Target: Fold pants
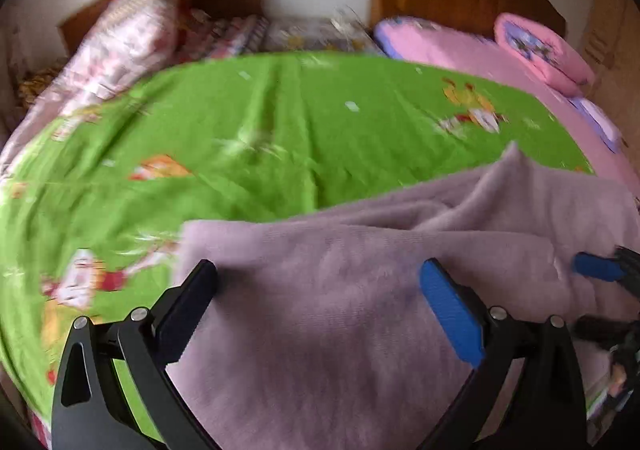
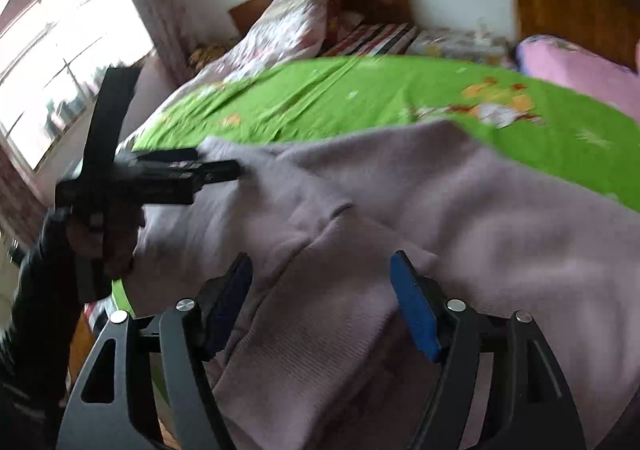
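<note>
The lilac pants (image 1: 360, 290) lie rumpled across the near edge of the bed, over the green cartoon sheet (image 1: 260, 122), one fold bunched up toward the right. The left hand-held gripper (image 1: 318, 282) sits over the fabric with its jaws spread wide, nothing pinched between them. The right hand-held gripper (image 2: 322, 270) is likewise spread, straddling a raised fold of pants. Far off, a floral quilt (image 1: 124, 38) left and a pink pillow (image 1: 540, 46) right.
</note>
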### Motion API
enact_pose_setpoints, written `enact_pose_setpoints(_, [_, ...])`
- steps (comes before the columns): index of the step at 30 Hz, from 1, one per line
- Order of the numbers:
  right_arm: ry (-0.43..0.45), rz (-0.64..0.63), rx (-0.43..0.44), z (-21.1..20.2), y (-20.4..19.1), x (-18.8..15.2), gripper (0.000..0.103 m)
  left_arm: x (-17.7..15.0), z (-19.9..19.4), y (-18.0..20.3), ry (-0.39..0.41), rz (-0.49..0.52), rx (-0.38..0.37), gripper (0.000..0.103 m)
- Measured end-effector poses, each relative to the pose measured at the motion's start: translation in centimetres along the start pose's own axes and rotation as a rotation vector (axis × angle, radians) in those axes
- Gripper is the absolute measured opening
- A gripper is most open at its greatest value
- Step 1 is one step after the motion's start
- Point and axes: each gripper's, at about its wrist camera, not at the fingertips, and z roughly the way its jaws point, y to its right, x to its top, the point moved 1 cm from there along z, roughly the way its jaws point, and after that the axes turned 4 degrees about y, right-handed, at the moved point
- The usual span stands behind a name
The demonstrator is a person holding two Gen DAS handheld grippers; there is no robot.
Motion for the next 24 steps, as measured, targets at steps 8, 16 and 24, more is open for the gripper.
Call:
enact_pose_setpoints(8, [0.137,0.020,-0.017,-9.5,1.4,-4.5,0.085,-4.5,-8.5,6.0,0.143,0.100,-0.059,0.101])
enact_pose_setpoints(16, [0.030,0.020,-0.224,-10.1,4.4,-11.1,0.087,-11.0,-6.6,12.1,0.082,0.225,-0.031,0.102])
enact_pose_setpoints(24, [0.057,0.066,-0.177,-10.2,6.3,-12.1,0.087,-11.3,-5.9,11.2,0.057,0.186,-0.059,0.102])
